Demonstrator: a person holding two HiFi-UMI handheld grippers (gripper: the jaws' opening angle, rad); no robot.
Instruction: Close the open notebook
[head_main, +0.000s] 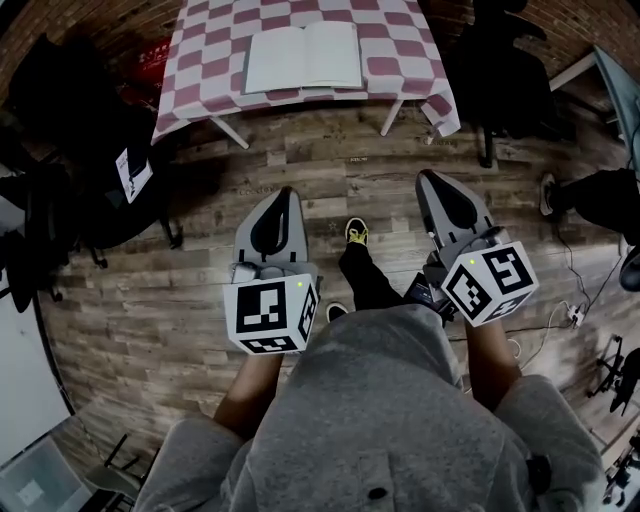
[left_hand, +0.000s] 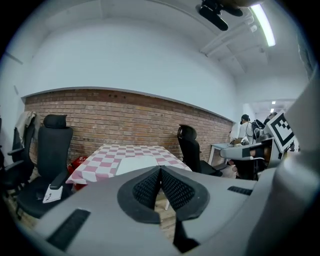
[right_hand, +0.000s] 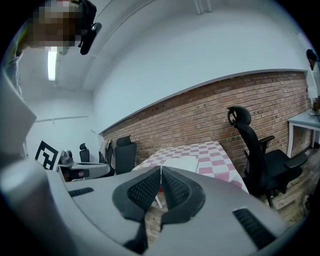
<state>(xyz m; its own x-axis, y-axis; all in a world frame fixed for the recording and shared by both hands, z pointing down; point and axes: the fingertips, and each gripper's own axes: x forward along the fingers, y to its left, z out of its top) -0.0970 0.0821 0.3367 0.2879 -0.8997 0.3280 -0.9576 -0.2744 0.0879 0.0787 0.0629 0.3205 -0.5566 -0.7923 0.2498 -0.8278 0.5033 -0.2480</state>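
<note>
While the notebook lies open and flat on the surface, both tools hang well short of that surface, above the wooden floor. The notebook rests near the middle of the surface with its pale pages facing up. Beneath it, a pink-and-white checked cloth drapes over the surface's edges. Nothing touches the notebook.

The left tool is clenched, its ribbed pads pressed together with nothing between them, and it points toward the near edge of the surface. The right tool is also clenched on nothing, its pads meeting in a thin line, and it aims at the surface's near right corner. A shoe with yellow laces stands on the floor on the near side of the surface, between the two tools.

A black office chair stands just beside the right side of the surface, and another dark chair sits off its left side. Behind the surface runs a brick wall.
</note>
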